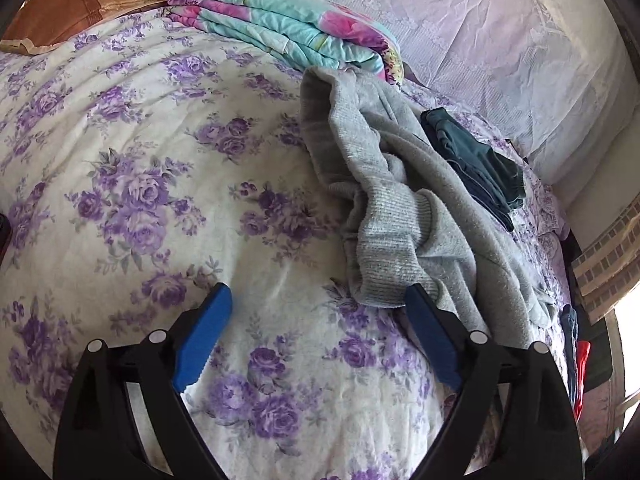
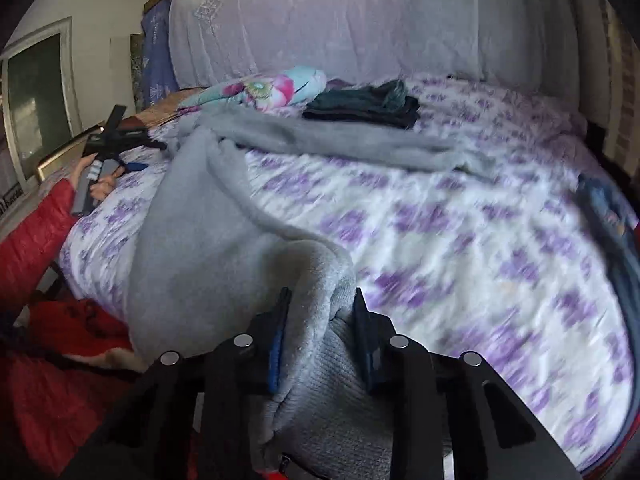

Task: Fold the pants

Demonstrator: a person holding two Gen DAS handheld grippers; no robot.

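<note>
1. Fingers of the right gripper [image 2: 320, 300] are pinched on a ribbed end of the grey pants [image 2: 208, 220]; the left gripper [image 1: 318, 294] is spread wide, holding nothing, its right blue finger [image 1: 430, 332] touching a ribbed grey cuff [image 1: 392, 264].
2. Soft, fuzzy knit, the pants lie crumpled in a long rumpled band across the bed.
3. Beside them, the purple-flowered sheet [image 1: 160, 184] offers a broad flat stretch.
4. Just beyond lies a folded dark green garment [image 1: 476, 160]; a folded turquoise-and-pink quilt [image 1: 280, 28] sits near the far edge, against a pale lace cover [image 1: 480, 32].
</note>
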